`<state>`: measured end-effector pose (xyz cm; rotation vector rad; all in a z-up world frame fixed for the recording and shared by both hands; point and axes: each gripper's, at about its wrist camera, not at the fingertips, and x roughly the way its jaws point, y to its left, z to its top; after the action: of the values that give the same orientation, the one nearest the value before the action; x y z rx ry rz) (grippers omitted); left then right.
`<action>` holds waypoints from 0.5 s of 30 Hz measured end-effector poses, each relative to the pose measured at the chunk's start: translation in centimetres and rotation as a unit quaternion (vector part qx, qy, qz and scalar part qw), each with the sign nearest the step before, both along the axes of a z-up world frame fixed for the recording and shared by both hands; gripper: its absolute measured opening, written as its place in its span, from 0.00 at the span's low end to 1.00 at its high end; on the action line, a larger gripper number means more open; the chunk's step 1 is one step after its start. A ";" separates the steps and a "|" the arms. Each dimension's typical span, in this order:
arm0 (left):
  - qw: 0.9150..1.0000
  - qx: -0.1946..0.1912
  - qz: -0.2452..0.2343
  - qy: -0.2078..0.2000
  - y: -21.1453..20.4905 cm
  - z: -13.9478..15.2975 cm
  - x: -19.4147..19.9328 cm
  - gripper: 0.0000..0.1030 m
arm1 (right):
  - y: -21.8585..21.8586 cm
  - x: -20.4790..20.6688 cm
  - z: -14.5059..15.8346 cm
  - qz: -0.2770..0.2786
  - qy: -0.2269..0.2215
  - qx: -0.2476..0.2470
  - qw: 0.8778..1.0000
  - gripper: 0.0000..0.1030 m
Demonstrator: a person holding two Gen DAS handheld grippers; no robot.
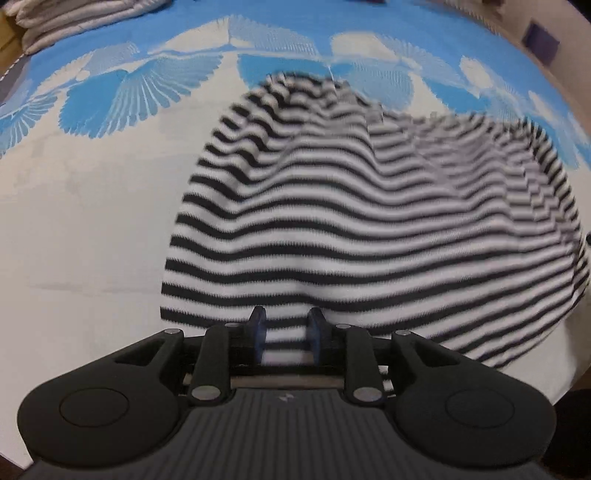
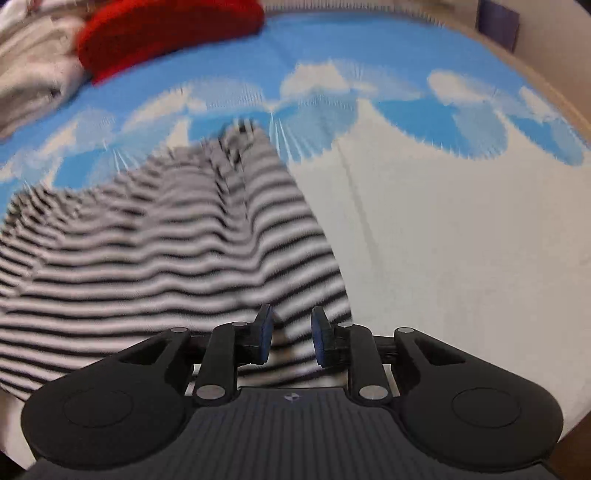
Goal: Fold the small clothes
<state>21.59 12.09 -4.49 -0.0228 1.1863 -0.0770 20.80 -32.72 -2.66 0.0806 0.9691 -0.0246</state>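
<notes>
A black-and-white striped garment [image 1: 369, 229] lies rumpled on the bed, blurred in both views. In the left wrist view its near hem runs right under my left gripper [image 1: 286, 325]. The blue pads [image 1: 258, 332] stand apart, with striped cloth showing in the gap and neither pad pressing on it. In the right wrist view the same garment [image 2: 166, 258] fills the left half. My right gripper [image 2: 291, 332] hangs over its near right corner. Its blue pads [image 2: 318, 339] are also parted, and the cloth seen between them lies loose.
The bedsheet [image 1: 92, 221] is white near me, with a blue and white fan pattern further back. Folded pale cloth [image 1: 74, 22] is stacked at the far left. A red cushion or garment [image 2: 166, 33] lies beside pale laundry [image 2: 33, 74] at the far left.
</notes>
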 end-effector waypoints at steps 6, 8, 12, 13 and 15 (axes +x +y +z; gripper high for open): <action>0.998 -0.033 0.056 -0.025 1.7 1.2 0.9 0.26 | -0.3 0.3 0.1 -0.013 0.006 0.000 1.000 0.26; 0.997 -0.034 0.064 -0.040 1.9 1.8 0.9 0.26 | -0.4 0.4 0.1 -0.012 0.007 -0.002 1.000 0.26; 0.994 -0.041 0.074 -0.075 2.4 3.3 0.1 0.26 | -0.4 0.1 0.3 -0.010 0.001 -0.006 1.000 0.26; 0.993 -0.042 0.075 -0.082 2.5 3.7 -0.3 0.26 | -0.6 0.2 0.3 -0.012 0.000 -0.005 1.000 0.26; 0.992 -0.042 0.073 -0.094 2.7 4.3 -1.2 0.26 | -0.8 0.0 0.5 -0.015 -0.002 -0.001 1.000 0.26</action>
<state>20.37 14.82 -0.24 -0.1735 0.9894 0.0007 20.84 -33.49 -2.20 0.0935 0.9636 -0.0529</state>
